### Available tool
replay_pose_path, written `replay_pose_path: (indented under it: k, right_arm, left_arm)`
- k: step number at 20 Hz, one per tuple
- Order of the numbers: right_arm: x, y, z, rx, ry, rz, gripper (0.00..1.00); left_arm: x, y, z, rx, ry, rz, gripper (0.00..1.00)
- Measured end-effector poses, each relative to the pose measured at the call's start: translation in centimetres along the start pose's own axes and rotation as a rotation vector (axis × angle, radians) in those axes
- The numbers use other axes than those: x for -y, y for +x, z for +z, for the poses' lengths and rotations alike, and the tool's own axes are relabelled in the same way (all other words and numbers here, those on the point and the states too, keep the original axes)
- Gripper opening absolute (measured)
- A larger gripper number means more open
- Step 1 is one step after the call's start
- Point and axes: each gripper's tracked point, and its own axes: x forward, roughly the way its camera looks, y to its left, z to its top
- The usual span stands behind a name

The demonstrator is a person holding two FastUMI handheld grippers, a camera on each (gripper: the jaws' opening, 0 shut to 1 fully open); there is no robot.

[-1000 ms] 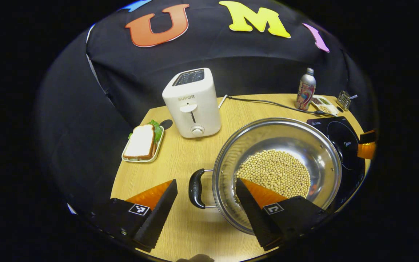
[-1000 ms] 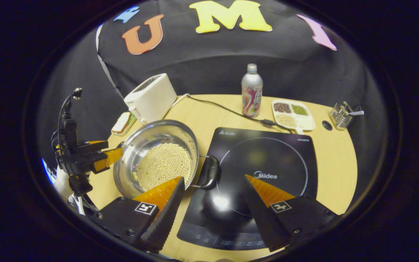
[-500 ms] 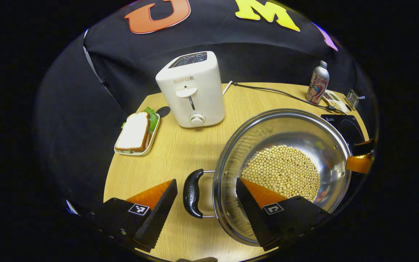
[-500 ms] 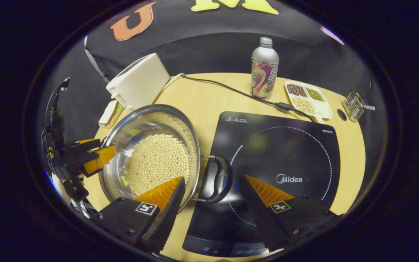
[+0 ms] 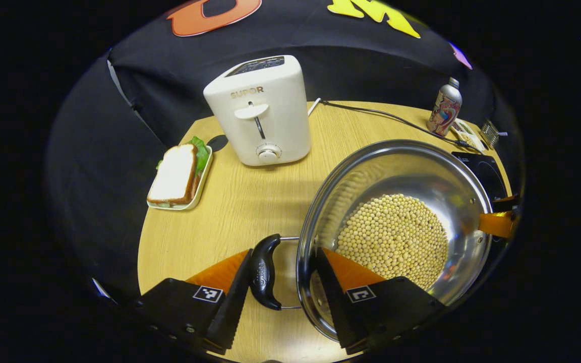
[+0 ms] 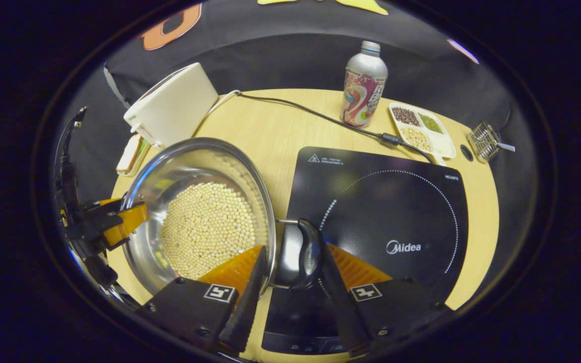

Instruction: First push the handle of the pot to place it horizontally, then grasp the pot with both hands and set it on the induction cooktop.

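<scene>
A steel pot (image 5: 371,171) holding soybeans (image 5: 391,237) rests on the wooden table (image 5: 230,212), with its two black handles lying left and right. My left gripper (image 5: 281,251) straddles the left handle (image 5: 262,275). One finger touches the handle's outer side. The other is inside the pot, and a sliver of wall shows beside it. In the right gripper view, my right gripper (image 6: 293,248) is shut around the right handle (image 6: 308,252) and the rim of the pot (image 6: 189,161). That handle overhangs the left edge of the black induction cooktop (image 6: 386,201).
A white toaster (image 5: 260,111) and a sandwich on a small tray (image 5: 174,174) stand at the back left. A bottle (image 6: 363,83), a divided dish (image 6: 421,133) and a wire basket (image 6: 484,141) sit behind the cooktop. A power cable (image 6: 310,116) crosses the table's rear.
Both grippers have moved forward and down onto the pot's handles, and their jaws have narrowed around them. The pot has stayed in place.
</scene>
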Motion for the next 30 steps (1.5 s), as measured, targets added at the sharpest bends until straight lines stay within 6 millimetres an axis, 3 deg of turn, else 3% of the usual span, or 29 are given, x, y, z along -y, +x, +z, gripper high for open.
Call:
replay_pose_path:
  k: [2,3,4,5,6,7,8,9,10,11,12,13,15,16,18,19,20,21,23,24,26,30]
  right_arm:
    - [-0.1,0.1,0.1,-0.002,0.037,0.005,0.63]
    - [-0.1,0.1,0.2,0.004,0.033,0.012,0.62]
    - [-0.1,0.1,0.4,0.017,0.029,0.018,0.59]
    - [0.0,0.1,0.5,0.026,0.027,0.023,0.59]
    - [-0.2,0.1,0.6,0.041,0.023,0.033,0.57]
    - [-0.3,0.1,0.7,0.050,0.005,0.040,0.53]
    - [-0.3,-0.1,0.9,0.071,-0.005,0.043,0.55]
    - [-0.4,-0.4,1.1,0.090,-0.016,0.046,0.56]
    - [-0.3,-0.6,1.3,0.104,-0.027,0.048,0.56]
    - [-0.3,-0.9,1.5,0.110,-0.033,0.053,0.56]
    - [-0.3,-1.1,1.5,0.118,-0.032,0.058,0.53]
    - [-0.3,-1.4,1.7,0.121,-0.033,0.061,0.53]
    - [-0.1,-2.1,1.9,0.131,-0.029,0.067,0.53]
    - [0.1,-2.7,2.0,0.140,-0.029,0.066,0.53]
    - [0.6,-3.8,2.1,0.155,-0.027,0.063,0.53]
    - [1.0,-4.4,2.3,0.162,-0.026,0.059,0.53]
    - [1.5,-5.1,2.4,0.174,-0.023,0.055,0.53]
    - [2.1,-5.6,2.5,0.185,-0.022,0.050,0.53]
    - [3.4,-6.6,2.5,0.200,-0.002,0.044,0.56]
    - [4.2,-7.2,2.3,0.202,0.011,0.038,0.53]
    - [5.9,-7.9,1.9,0.216,0.027,0.023,0.53]
    - [9.6,-9.6,0.4,0.231,0.067,-0.006,0.53]
  left_arm:
    - [0.1,-0.1,-0.1,-0.020,-0.026,-0.025,0.70]
    - [0.2,0.0,-0.3,-0.042,-0.029,-0.039,0.77]
    - [0.1,-0.3,-0.2,-0.054,-0.042,-0.052,0.64]
    - [0.2,-0.3,-0.2,-0.060,-0.046,-0.064,0.72]
    - [0.1,-0.5,-0.3,-0.065,-0.050,-0.070,0.61]
    - [0.1,-0.7,-0.5,-0.069,-0.064,-0.067,0.58]
    - [0.0,-0.9,-0.3,-0.050,-0.059,-0.067,0.58]
    - [-0.2,-1.2,-0.3,-0.043,-0.060,-0.062,0.69]
    - [-0.3,-1.6,0.1,-0.026,-0.059,-0.058,0.58]
    - [-0.5,-2.0,0.3,-0.015,-0.051,-0.053,0.58]
    - [-0.7,-2.4,0.6,-0.001,-0.050,-0.049,0.68]
    - [-0.6,-2.9,0.8,0.005,-0.048,-0.048,0.58]
    - [-0.4,-3.8,1.2,0.020,-0.037,-0.044,0.58]
    - [-0.1,-4.3,1.5,0.028,-0.035,-0.045,0.65]
    - [0.3,-5.1,2.0,0.038,-0.032,-0.053,0.58]
    - [0.7,-5.5,2.2,0.039,-0.035,-0.058,0.47]
    - [1.2,-5.8,2.6,0.044,-0.034,-0.063,0.47]
    - [1.8,-6.2,3.0,0.051,-0.030,-0.068,0.58]
    - [3.1,-7.1,3.8,0.069,-0.009,-0.077,0.58]
    - [3.9,-7.4,4.1,0.077,-0.001,-0.082,0.68]
    - [5.2,-7.7,4.3,0.084,0.011,-0.099,0.58]
    - [9.5,-8.9,4.8,0.093,0.045,-0.139,0.58]
